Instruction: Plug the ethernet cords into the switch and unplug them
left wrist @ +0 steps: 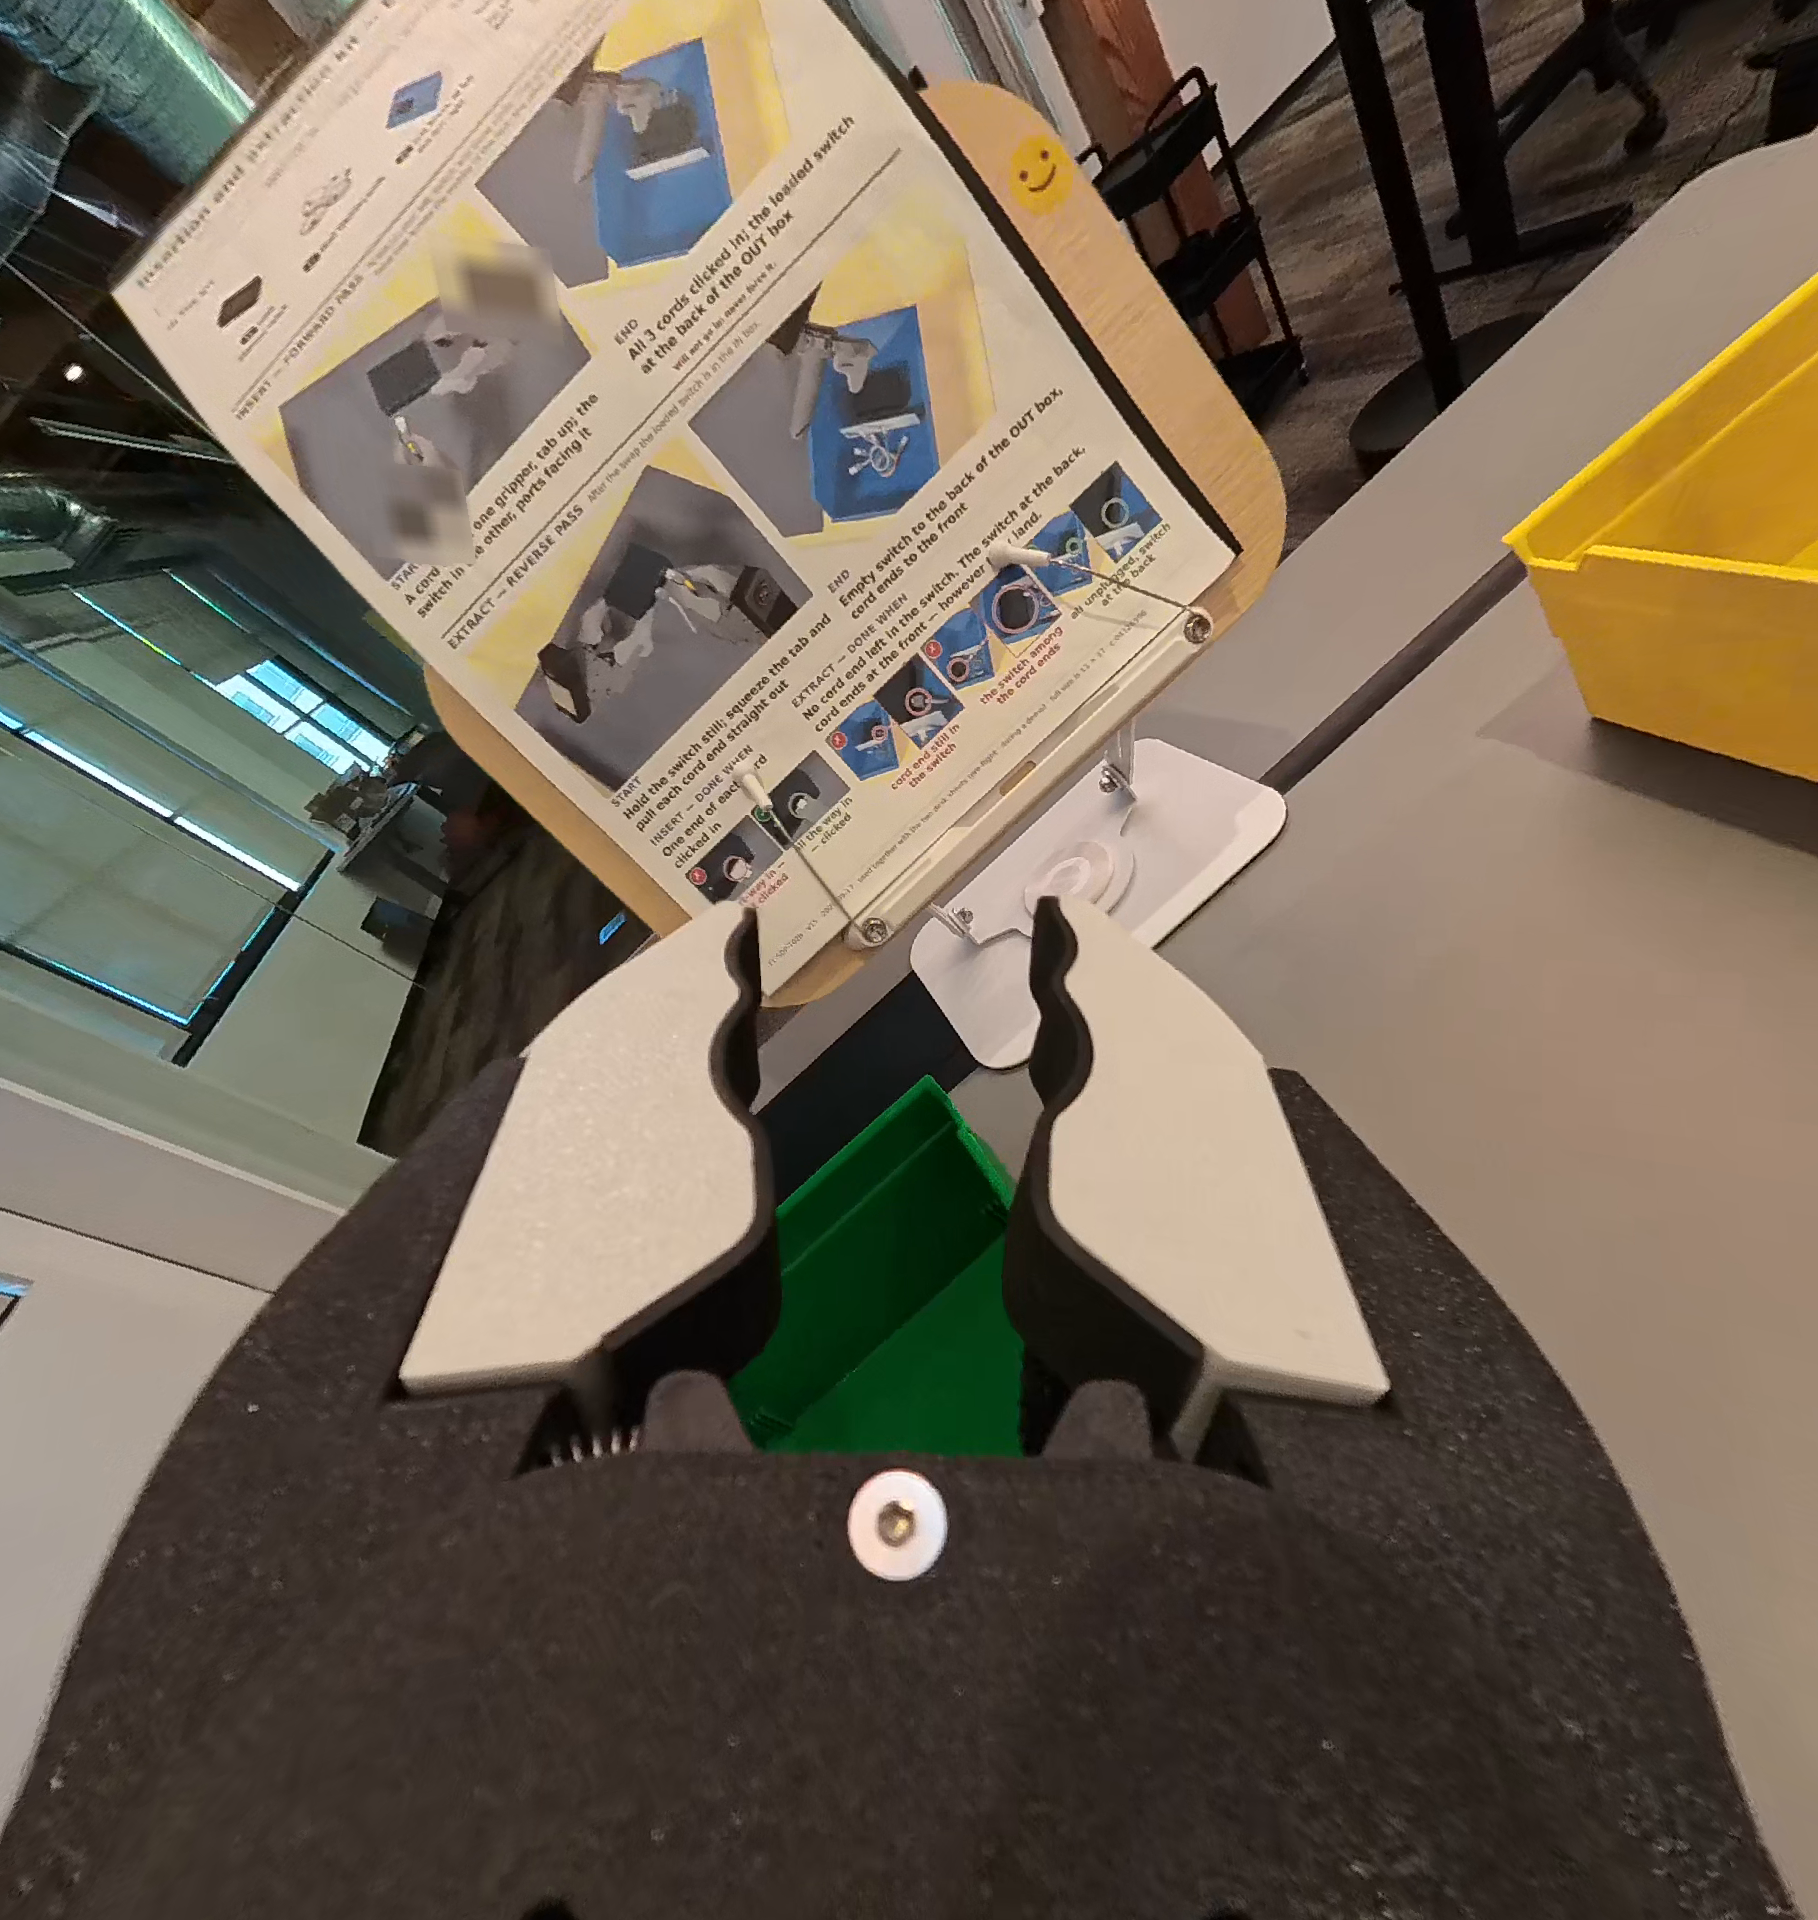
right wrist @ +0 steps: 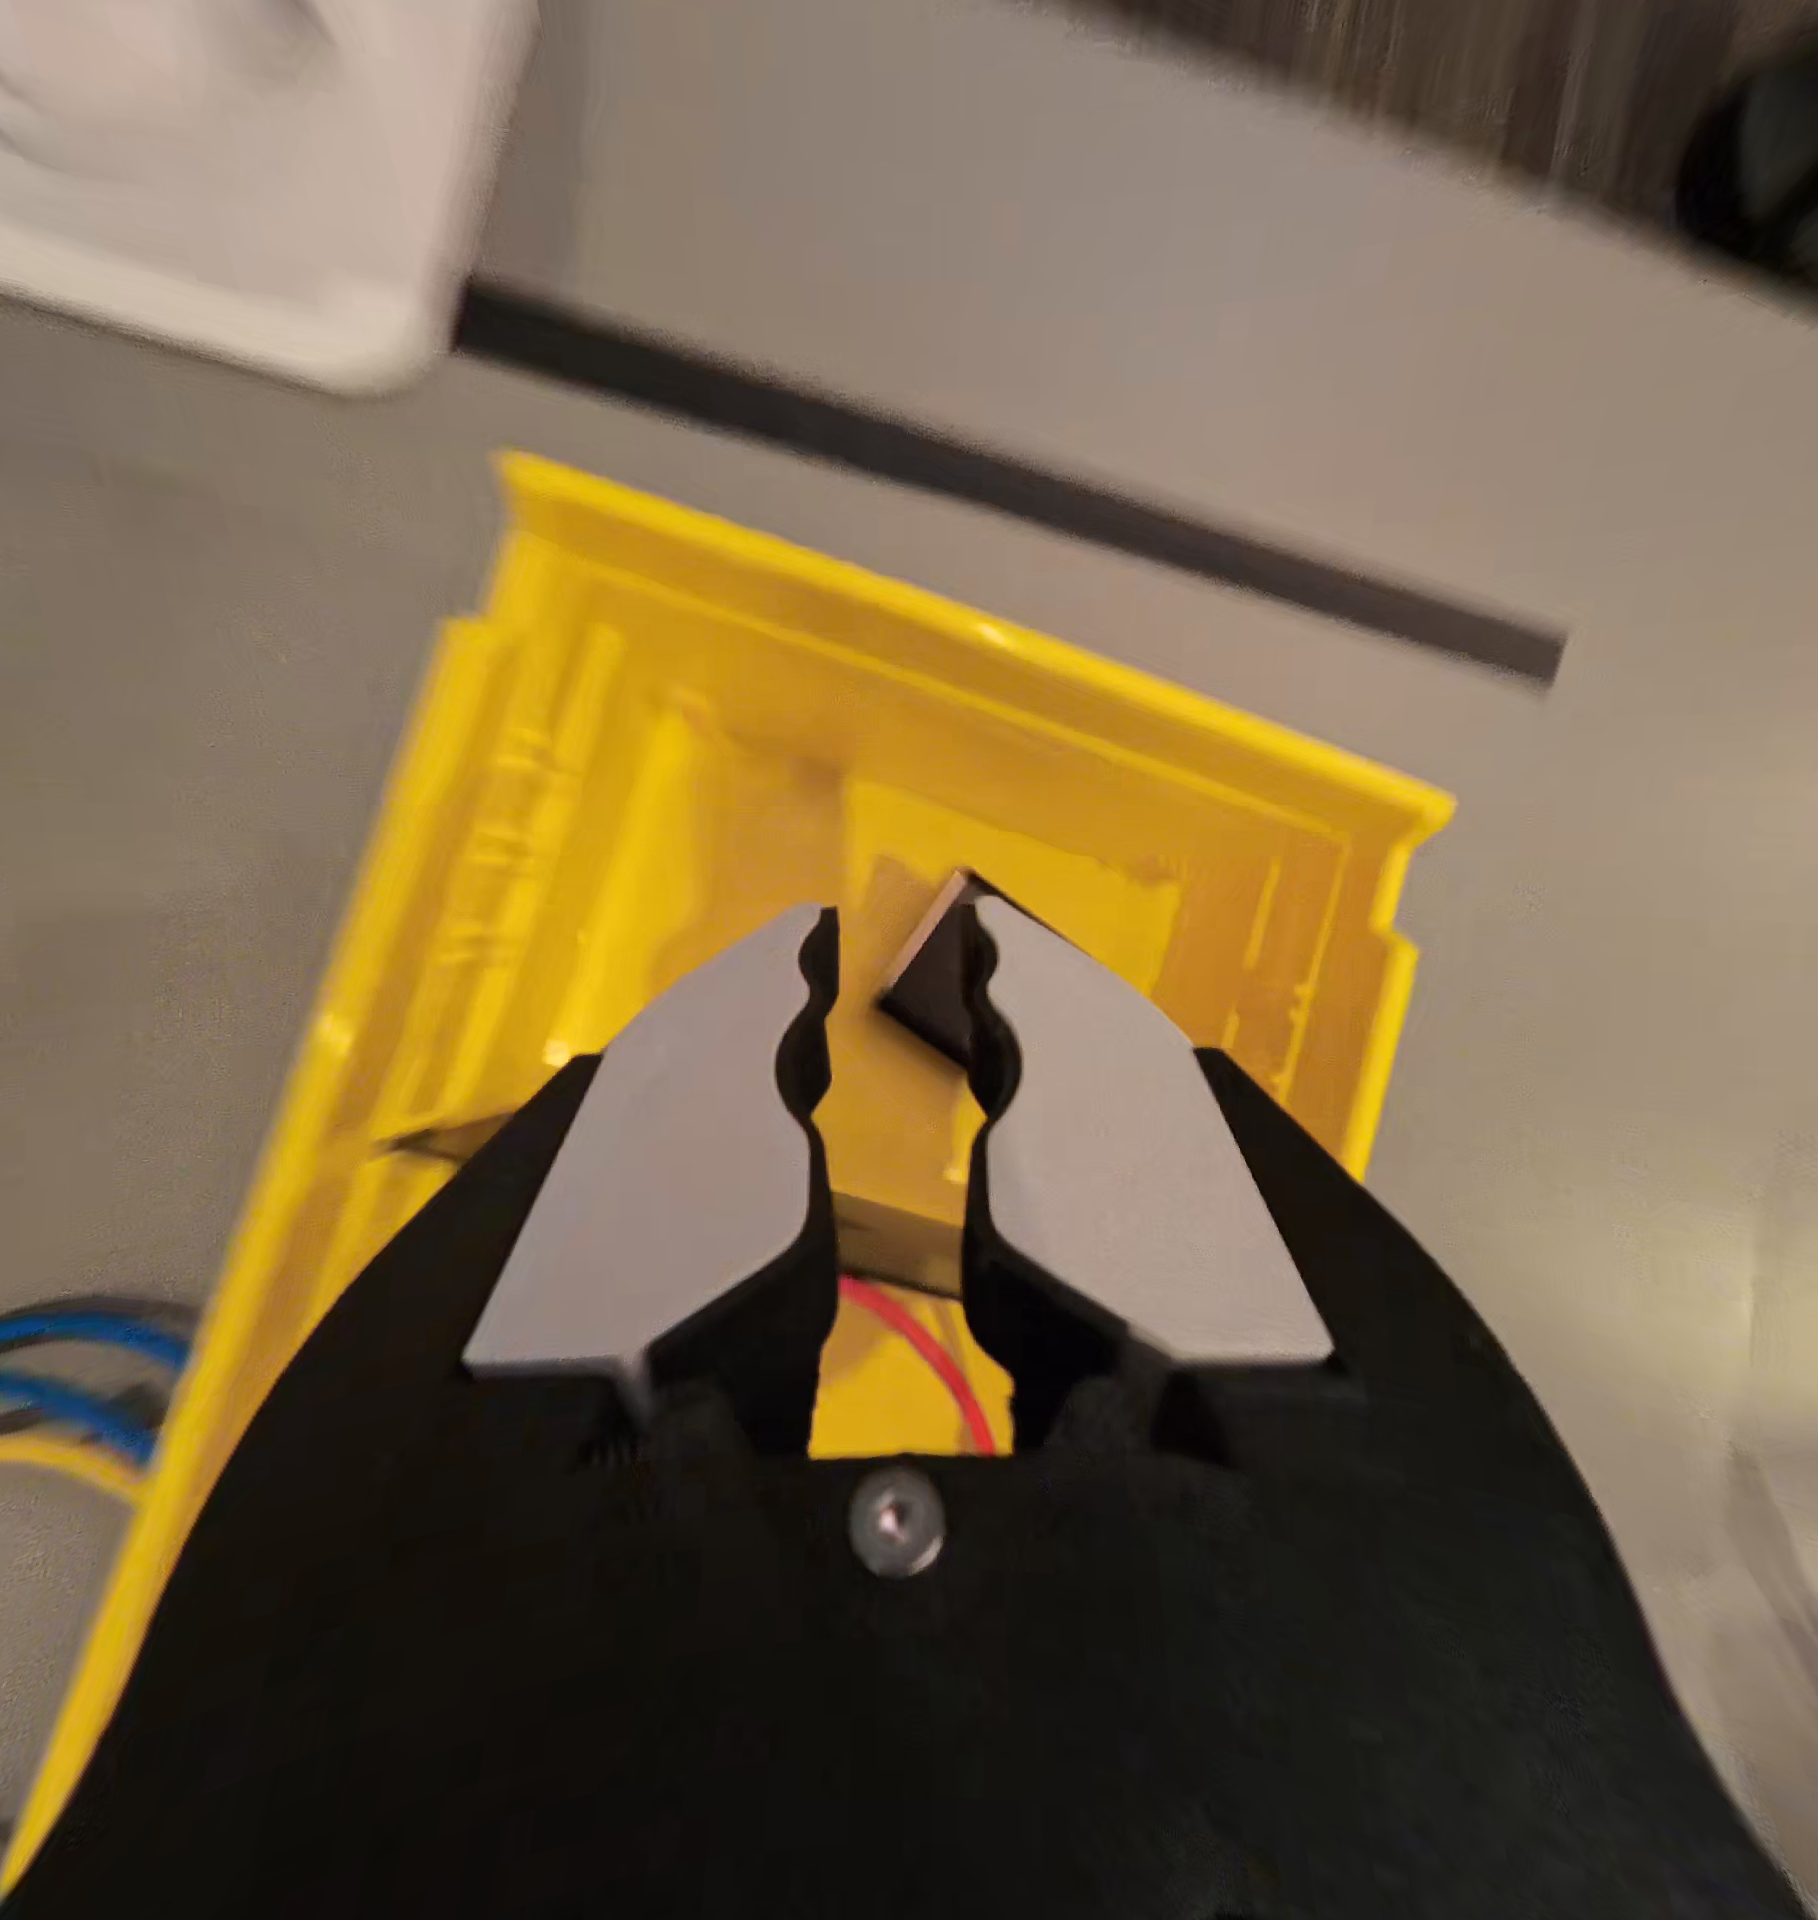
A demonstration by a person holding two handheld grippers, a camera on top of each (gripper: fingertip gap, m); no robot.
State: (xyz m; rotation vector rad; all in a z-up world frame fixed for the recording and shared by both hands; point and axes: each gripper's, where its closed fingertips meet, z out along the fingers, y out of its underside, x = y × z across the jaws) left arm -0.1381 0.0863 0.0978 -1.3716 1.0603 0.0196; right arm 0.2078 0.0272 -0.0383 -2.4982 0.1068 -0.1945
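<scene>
Two claws in use, neither gripping anything. Right claw hangs over the yellow bin, jaws narrowly parted; a dark flat block, likely the switch, lies on the bin floor just past the tips, against the right-hand finger. No pad visibly presses on it, and a gap remains on its other side. A red cord crosses the bin floor below the claw's throat; blue cords trail off to its left.

Judgement: the step is picking up the switch. Centre the block between both pads first, then squeeze across its flat faces, ports left clear for plugging.

Left claw is wide, nothing between its pads. Only its view shows the instruction sheet on a stand ahead, a green bin beneath, and the yellow bin off to its right on the desk. Only the right view shows switch and cords.
</scene>
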